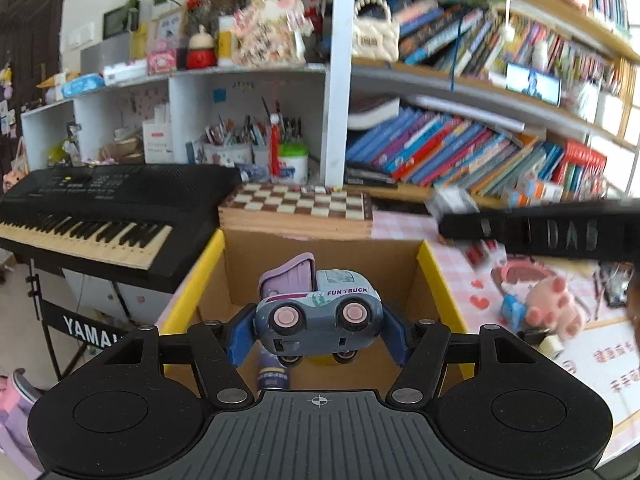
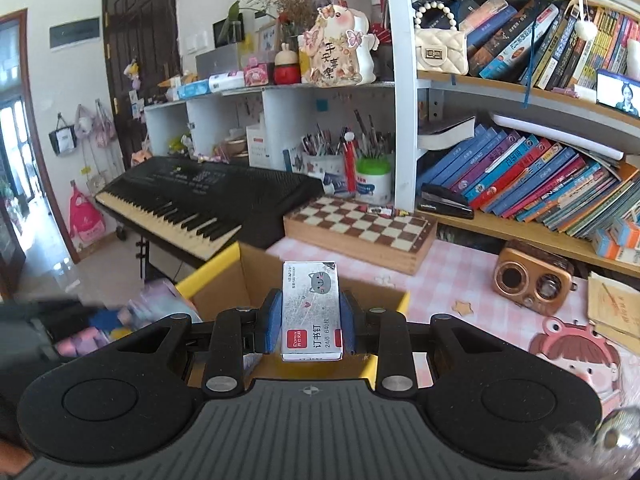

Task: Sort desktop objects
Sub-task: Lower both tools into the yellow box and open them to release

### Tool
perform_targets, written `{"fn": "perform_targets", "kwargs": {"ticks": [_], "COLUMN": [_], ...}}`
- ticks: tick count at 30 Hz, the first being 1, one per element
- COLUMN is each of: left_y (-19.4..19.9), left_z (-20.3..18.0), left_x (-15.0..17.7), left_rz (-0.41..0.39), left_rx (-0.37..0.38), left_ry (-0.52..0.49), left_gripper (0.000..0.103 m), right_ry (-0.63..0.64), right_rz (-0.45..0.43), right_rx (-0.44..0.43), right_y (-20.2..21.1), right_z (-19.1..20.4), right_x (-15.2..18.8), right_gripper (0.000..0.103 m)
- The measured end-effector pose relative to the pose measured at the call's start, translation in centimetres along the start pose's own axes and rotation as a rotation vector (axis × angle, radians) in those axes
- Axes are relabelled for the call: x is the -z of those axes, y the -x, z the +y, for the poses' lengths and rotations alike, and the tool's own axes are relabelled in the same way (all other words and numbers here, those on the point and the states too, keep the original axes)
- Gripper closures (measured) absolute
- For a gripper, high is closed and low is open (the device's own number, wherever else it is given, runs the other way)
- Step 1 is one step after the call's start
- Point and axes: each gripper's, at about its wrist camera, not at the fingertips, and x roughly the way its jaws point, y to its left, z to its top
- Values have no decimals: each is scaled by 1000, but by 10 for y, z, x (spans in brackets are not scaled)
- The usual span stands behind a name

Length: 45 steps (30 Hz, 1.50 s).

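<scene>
My left gripper (image 1: 318, 330) is shut on a grey-blue toy truck (image 1: 318, 312) marked FUN TRUCK, held on its side above the open cardboard box with yellow flaps (image 1: 430, 264). A small item lies on the box floor (image 1: 274, 374). My right gripper (image 2: 310, 324) is shut on a small white staples box (image 2: 311, 310) with a grey cat print, held above the same cardboard box (image 2: 224, 268). The right gripper's black body (image 1: 560, 232) shows blurred in the left wrist view, holding the staples box (image 1: 450, 200).
A wooden chessboard box (image 2: 360, 228) lies behind the cardboard box, a black keyboard (image 2: 200, 200) to its left. A brown retro speaker (image 2: 532, 280) and papers sit on the pink checked tablecloth. A pink plush toy (image 1: 554, 306) lies to the right. Bookshelves stand behind.
</scene>
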Motion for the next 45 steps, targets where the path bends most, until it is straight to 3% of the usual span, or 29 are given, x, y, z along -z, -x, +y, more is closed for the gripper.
{"fn": "perform_targets", "kwargs": {"ticks": [7,20,29,32,34,36,42,45], "left_y": [-49,-86,-86,-83,-81,-81,-75,-74], "left_z": [-12,-20,-16,-15,-15,-14,-10,-11], "left_x": [9,29,31,32,32,31,29,27], "left_rz": [135,323,338,335,332,329,314,304], "left_rx": [34,64,104,96,78,47,45,48], "left_ry": [-17,-57,-49,-42,-42,-41,-21,-26], "left_gripper": [39,39,38,27,14,10,10,10], "right_ry": [30,208,246,261,259,271,275,270], "right_rz": [64,346,457,485,504,526,545,509], "right_rx": [-43,-139,-154,-153,-160,-168,-165,-150], "right_y": [-37,-125,-160,-169,-171,-175,-179,-175], "right_z": [-2,11,9,8,8,9,10,10], "right_x": [-11,10,25,28,28,28,29,26], "right_gripper": [75,75,75,75,75,75,75,66]}}
